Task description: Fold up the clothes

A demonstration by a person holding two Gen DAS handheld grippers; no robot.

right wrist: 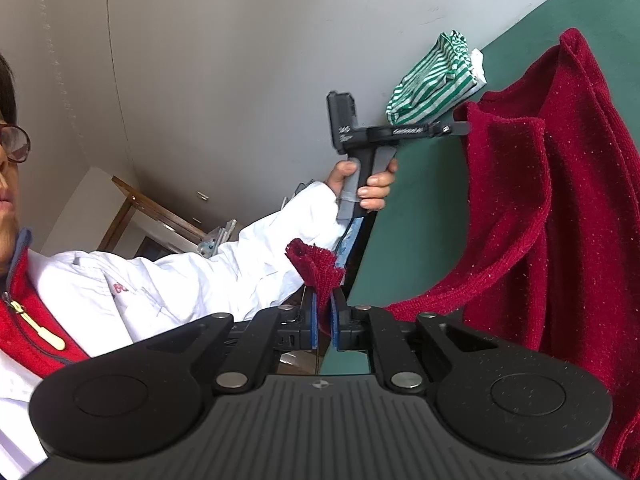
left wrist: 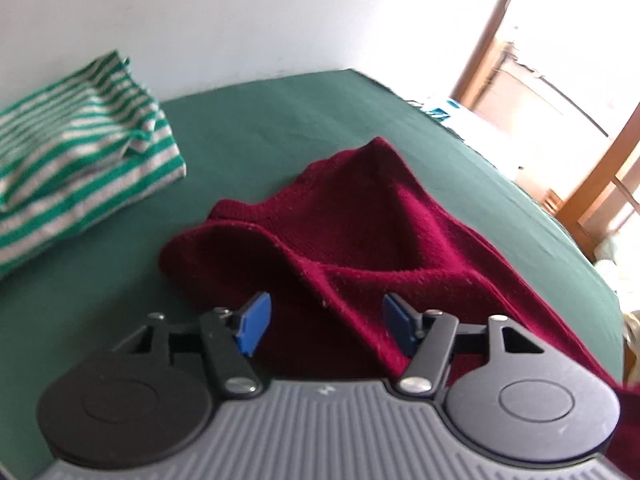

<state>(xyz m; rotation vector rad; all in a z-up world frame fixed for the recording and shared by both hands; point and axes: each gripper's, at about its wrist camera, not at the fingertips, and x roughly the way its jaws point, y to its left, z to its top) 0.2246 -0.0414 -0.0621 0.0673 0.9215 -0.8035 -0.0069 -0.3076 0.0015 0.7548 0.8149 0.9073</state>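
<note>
One dark red knitted wool sweater (left wrist: pixel 360 232) lies rumpled on the green cloth-covered table (left wrist: pixel 260 128), soft, floppy and fairly light by the look; best taken at a hem or corner. Left gripper (left wrist: pixel 324 324) is spread wide, sweater folds lying between its blue pads, nothing pinched. Right gripper (right wrist: pixel 323 320) is clenched on a sweater corner (right wrist: pixel 316 268), lifted off the table; folded green-and-white striped garment (left wrist: pixel 72 152) sits well apart.

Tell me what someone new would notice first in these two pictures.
The dark red sweater stands out most, heaped on the green table, one edge pinched in the shut right gripper. The open left gripper sits over the sweater. A folded green striped shirt lies by the wall.
</note>
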